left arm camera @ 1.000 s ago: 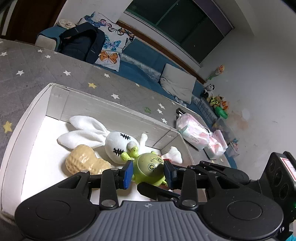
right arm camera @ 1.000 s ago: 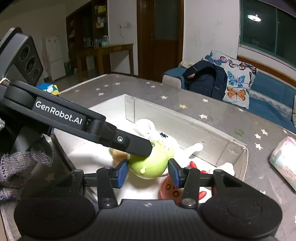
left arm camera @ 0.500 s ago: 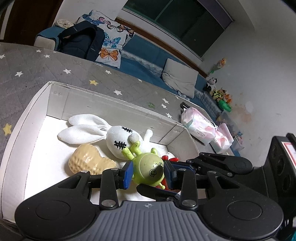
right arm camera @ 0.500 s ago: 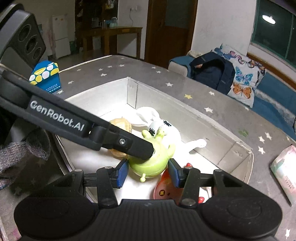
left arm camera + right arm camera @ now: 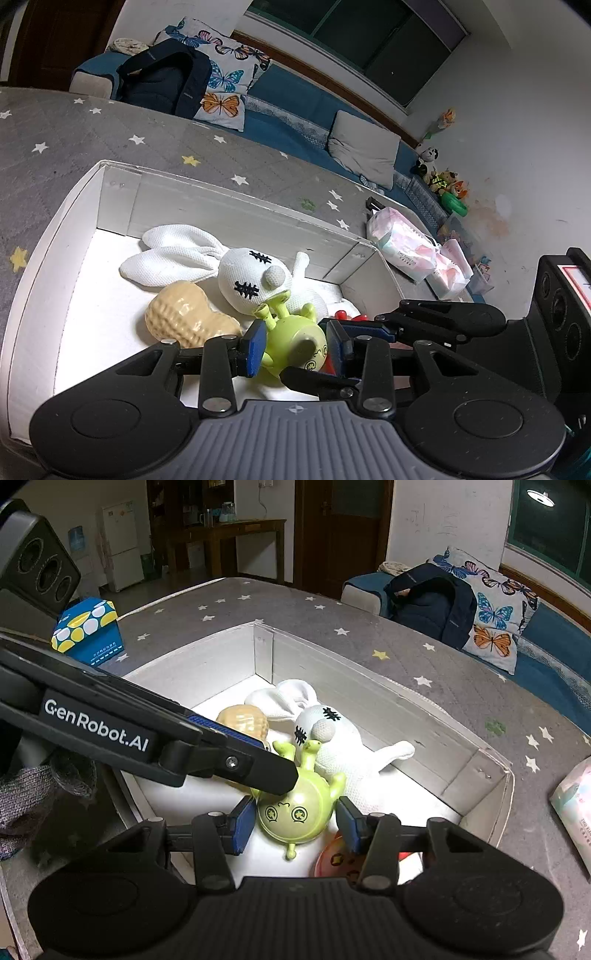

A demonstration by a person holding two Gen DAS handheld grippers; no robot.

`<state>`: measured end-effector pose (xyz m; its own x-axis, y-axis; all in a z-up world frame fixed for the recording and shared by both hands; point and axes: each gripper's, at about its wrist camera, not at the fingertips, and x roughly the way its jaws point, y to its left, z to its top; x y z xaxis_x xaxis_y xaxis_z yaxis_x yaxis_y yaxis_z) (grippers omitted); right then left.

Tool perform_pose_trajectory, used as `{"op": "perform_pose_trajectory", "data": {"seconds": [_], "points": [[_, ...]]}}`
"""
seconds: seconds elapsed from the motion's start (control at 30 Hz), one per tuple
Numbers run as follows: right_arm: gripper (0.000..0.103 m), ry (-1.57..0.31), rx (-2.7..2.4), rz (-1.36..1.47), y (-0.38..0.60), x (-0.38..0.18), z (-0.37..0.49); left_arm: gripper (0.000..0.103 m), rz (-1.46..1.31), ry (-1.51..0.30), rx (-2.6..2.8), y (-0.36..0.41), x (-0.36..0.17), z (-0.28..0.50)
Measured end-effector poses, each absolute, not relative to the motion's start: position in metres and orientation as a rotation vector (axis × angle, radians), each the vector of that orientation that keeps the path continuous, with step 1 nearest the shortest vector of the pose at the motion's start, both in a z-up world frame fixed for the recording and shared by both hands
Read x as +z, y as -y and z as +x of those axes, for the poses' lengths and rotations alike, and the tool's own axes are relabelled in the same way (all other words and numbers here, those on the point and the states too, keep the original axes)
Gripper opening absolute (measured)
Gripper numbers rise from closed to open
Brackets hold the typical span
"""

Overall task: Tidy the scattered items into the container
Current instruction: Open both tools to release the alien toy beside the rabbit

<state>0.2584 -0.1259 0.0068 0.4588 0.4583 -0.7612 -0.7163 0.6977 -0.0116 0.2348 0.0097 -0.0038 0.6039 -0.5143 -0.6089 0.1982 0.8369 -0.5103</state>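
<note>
A green alien toy (image 5: 291, 339) (image 5: 295, 812) hangs low inside the white cardboard box (image 5: 110, 206) (image 5: 369, 686). My left gripper (image 5: 295, 347) is shut on it, a blue pad against each side. My right gripper (image 5: 295, 825) comes in from the other side and is shut on it too; its fingers (image 5: 369, 328) reach in above and below the toy's face. One left finger (image 5: 240, 760) lies across the toy's top. A white rabbit (image 5: 243, 273) (image 5: 343, 746), a peanut toy (image 5: 184, 314) (image 5: 243, 720) and a red toy (image 5: 343, 314) (image 5: 332, 856) lie in the box.
The box sits on a grey star-patterned cover (image 5: 74, 129). Pink tissue packs (image 5: 402, 247) (image 5: 572, 805) lie past the box's right end. A blue and yellow tissue box (image 5: 86, 631) stands beyond its left corner. A dark backpack (image 5: 162, 77) leans on the sofa behind.
The green toy has turned between the pads, so its face now points at the right wrist camera. The right gripper has tipped further down into the box. Both grippers stay around the toy.
</note>
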Motion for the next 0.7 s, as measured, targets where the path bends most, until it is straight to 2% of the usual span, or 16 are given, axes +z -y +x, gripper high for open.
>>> {"op": "perform_pose_trajectory", "data": {"seconds": [0.7], "points": [[0.049, -0.722, 0.707, -0.307, 0.141, 0.027, 0.225, 0.038, -0.369, -0.757, -0.396, -0.009, 0.023, 0.194]]}}
